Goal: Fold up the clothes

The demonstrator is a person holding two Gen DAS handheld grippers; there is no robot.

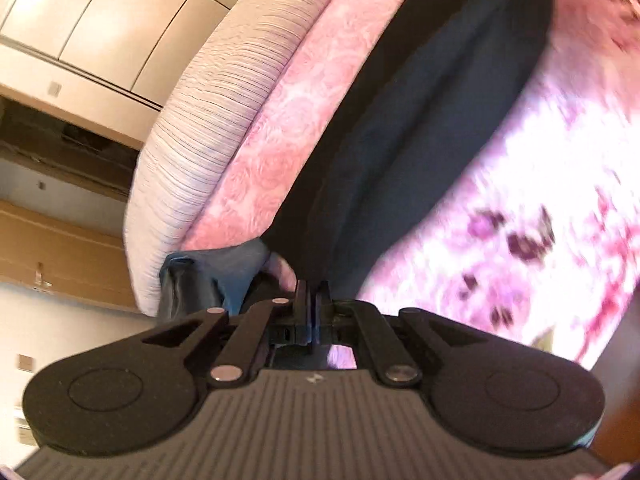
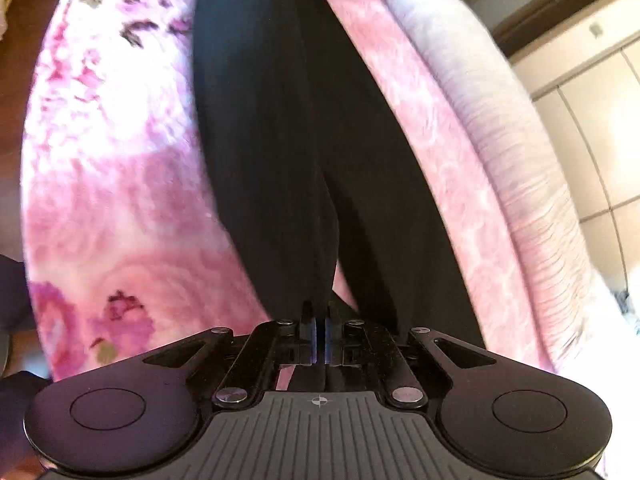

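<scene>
Left wrist view: dark garment (image 1: pixel 420 128) stretched along pink floral bedspread (image 1: pixel 540 200), near edge pinched in left gripper (image 1: pixel 311 296); likewise clamped by right gripper (image 2: pixel 319 312) in the other view. Folding barely begun, no crease visible. Garment type, far end and grip details blurred, cut off.

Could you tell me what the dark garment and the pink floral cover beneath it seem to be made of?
The dark garment looks like thin, matte woven cloth, perhaps suiting: it hangs in long soft folds, with faint fine striping. The pink floral cover looks like plush fleece: fuzzy, softly mottled, with a printed pattern. Motion blur leaves both uncertain.
</scene>
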